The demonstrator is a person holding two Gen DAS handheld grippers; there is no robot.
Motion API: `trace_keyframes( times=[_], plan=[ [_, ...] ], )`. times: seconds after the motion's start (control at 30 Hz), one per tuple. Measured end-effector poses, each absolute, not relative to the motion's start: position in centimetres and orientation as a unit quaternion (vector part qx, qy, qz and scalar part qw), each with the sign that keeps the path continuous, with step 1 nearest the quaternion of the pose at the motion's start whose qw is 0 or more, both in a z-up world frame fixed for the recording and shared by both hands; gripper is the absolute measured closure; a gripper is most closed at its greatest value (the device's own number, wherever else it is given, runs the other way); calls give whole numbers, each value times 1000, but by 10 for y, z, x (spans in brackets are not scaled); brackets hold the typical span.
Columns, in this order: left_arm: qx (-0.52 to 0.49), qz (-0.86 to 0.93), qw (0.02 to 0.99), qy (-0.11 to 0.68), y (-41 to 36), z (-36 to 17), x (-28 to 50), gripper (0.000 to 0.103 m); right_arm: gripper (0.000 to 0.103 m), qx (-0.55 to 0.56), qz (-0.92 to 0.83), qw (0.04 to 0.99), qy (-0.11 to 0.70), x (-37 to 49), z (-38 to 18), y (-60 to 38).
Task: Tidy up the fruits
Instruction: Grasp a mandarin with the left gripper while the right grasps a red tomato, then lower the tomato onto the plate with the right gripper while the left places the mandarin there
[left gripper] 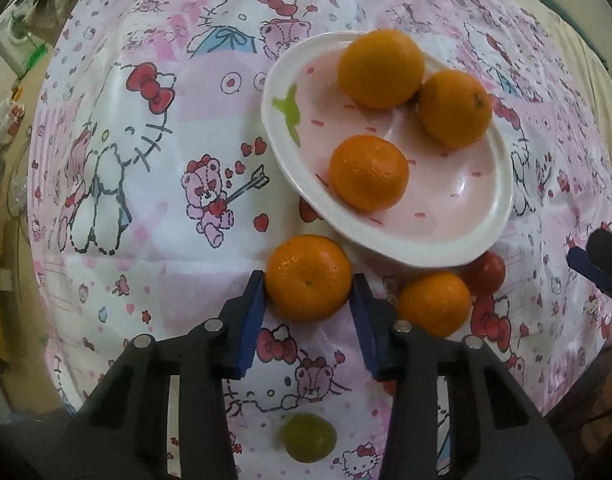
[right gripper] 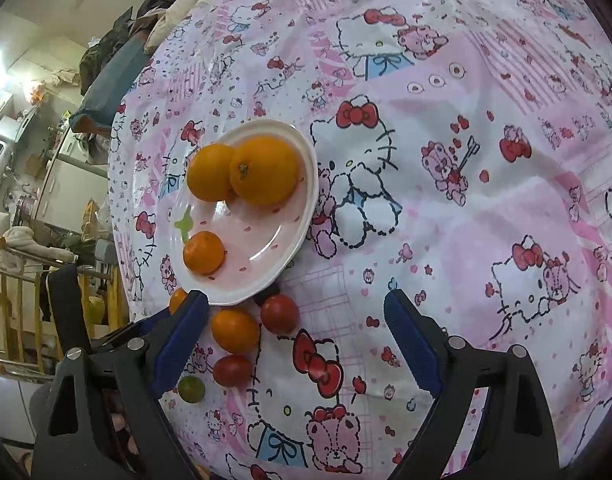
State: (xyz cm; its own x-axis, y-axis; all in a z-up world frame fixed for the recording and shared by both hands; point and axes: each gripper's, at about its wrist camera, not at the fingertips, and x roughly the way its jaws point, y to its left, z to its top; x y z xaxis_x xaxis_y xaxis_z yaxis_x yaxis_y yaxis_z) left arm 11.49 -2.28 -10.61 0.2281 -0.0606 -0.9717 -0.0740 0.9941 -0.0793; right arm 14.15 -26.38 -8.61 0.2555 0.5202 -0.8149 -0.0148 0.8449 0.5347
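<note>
While the round desk under its pink cartoon-cat tablecloth (right gripper: pixel 445 208) is mostly bare, the white-rimmed pink oval plate (left gripper: pixel 445 248) already carries three oranges (left gripper: pixel 379 68), so the sorting looks roughly half done. Just off the plate's near rim, the left tongs (left gripper: pixel 307 292) are pressed against a fourth orange mandarin (left gripper: pixel 307 278), gripping it from both sides, seemingly next to go in. Beside it wait a smaller orange (left gripper: pixel 433 304), two red cherry tomatoes (right gripper: pixel 280 314) and a little green fruit (left gripper: pixel 307 438). The right tongs (right gripper: pixel 296 304) hang spread apart, holding nothing.
</note>
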Motion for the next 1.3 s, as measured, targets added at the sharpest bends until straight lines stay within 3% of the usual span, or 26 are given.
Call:
trace_keyframes(
  times=[0.1,0.23,0.33,0.53,0.6,1.3],
  plan=[
    [-60,7,783,619,-22,-101,112,66,13,217,185,756,589,142,-90,-259],
    [-77,10,786,613,-12,-91,108,66,37,217,196,742,603,144,-101,-252],
    [-92,10,790,607,-5,-81,102,66,49,210,208,732,614,146,-111,-241],
    [-96,10,800,592,4,-69,97,66,60,157,211,727,635,148,-130,-214],
    [-99,10,802,590,7,-68,95,66,72,147,214,727,635,149,-133,-209],
    [-103,24,813,573,20,-60,90,66,73,174,227,759,585,135,-90,-241]
  ],
)
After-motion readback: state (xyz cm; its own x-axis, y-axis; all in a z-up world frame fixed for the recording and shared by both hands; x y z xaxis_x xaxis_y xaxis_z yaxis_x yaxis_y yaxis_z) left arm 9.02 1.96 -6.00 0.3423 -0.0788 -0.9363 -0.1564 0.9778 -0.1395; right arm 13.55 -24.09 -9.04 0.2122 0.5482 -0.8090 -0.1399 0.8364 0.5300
